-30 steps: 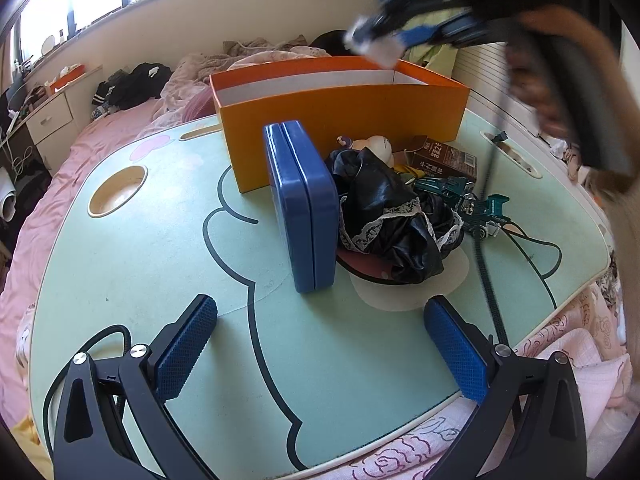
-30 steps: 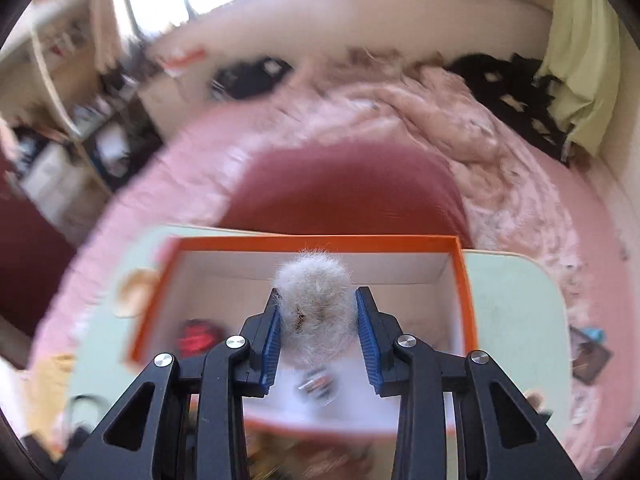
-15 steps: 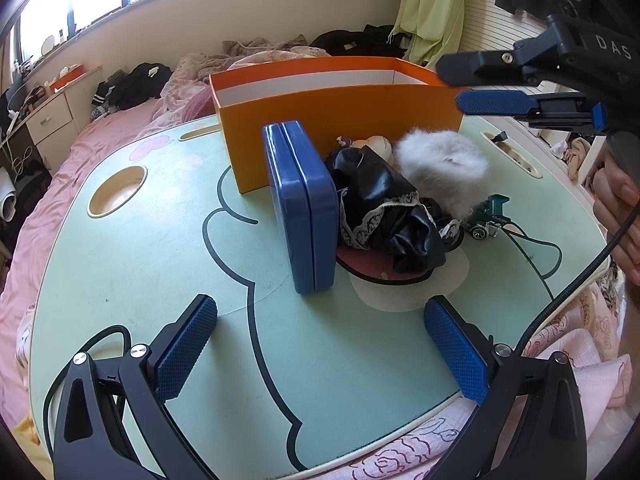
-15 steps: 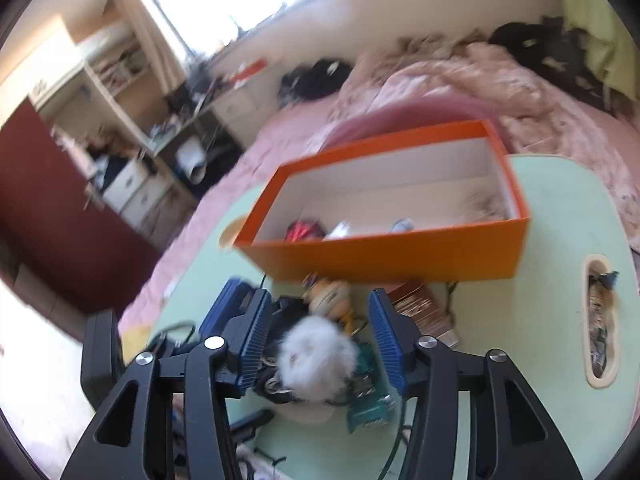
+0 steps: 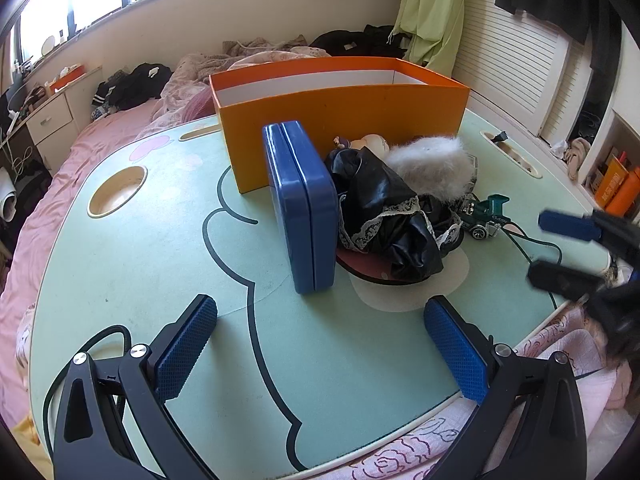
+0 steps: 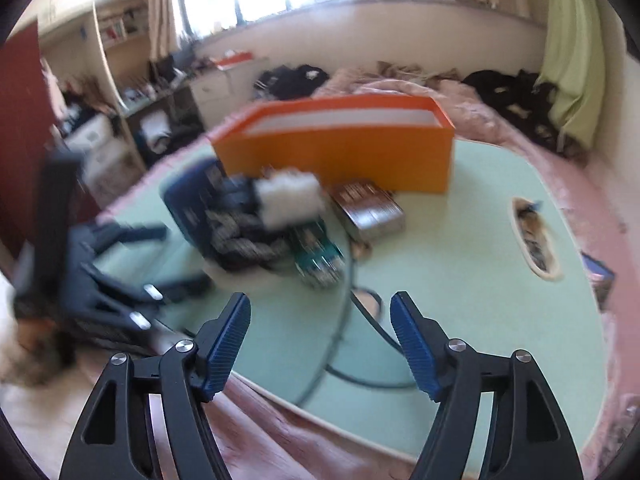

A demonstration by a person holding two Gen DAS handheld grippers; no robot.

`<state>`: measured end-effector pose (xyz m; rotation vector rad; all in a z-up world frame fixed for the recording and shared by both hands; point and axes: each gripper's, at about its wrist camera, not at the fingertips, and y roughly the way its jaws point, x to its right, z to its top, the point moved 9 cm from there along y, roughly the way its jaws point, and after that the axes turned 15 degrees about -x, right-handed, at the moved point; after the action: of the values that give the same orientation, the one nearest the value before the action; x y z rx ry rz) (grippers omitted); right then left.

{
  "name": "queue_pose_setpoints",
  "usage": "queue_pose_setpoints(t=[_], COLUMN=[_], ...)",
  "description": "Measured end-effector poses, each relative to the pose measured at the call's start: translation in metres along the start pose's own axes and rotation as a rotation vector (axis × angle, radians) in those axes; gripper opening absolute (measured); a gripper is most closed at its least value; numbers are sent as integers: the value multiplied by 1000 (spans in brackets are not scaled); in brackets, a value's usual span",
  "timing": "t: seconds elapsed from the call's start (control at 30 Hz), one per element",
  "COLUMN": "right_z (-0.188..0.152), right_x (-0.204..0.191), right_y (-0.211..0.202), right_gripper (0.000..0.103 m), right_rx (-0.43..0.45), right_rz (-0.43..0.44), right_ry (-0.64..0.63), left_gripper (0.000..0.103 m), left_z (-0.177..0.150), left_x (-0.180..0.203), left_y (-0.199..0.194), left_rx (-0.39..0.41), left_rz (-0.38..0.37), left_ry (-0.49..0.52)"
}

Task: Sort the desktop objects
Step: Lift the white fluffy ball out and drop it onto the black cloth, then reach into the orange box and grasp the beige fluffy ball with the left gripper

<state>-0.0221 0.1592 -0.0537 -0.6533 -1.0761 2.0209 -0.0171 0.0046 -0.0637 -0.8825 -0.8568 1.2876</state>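
While right tool (image 6: 320,340) opens (empty), left tool (image 5: 320,344) spread wide, holding nothing.

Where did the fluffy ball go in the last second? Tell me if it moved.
Yes. The fluffy ball left the right hand-held gripper, which held it over the orange box; it now lies in front of the box on the black cloth.

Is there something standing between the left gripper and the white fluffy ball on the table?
Yes. The upright blue tin and the black lace cloth stand between the left gripper and the fluffy ball, which rests on the cloth's far side, in front of the orange box.
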Motion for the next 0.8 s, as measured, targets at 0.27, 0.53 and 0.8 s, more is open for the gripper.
queue_pose_setpoints(t=[0.27, 0.53, 0.8], right_z=[-2, -2, -2], right_x=[15, 15, 14], right_y=[15, 15, 15], right_gripper=[103, 103, 103], right_rx=[50, 61, 60], right_rz=[-142, -142, -142], right_ry=[32, 30, 30], left_gripper=[103, 103, 103], left_z=[0, 1, 9], left_x=[0, 1, -1], left_y=[-1, -2, -21], left_rx=[1, 1, 59], left_rz=[3, 2, 17], left_ry=[3, 3, 5])
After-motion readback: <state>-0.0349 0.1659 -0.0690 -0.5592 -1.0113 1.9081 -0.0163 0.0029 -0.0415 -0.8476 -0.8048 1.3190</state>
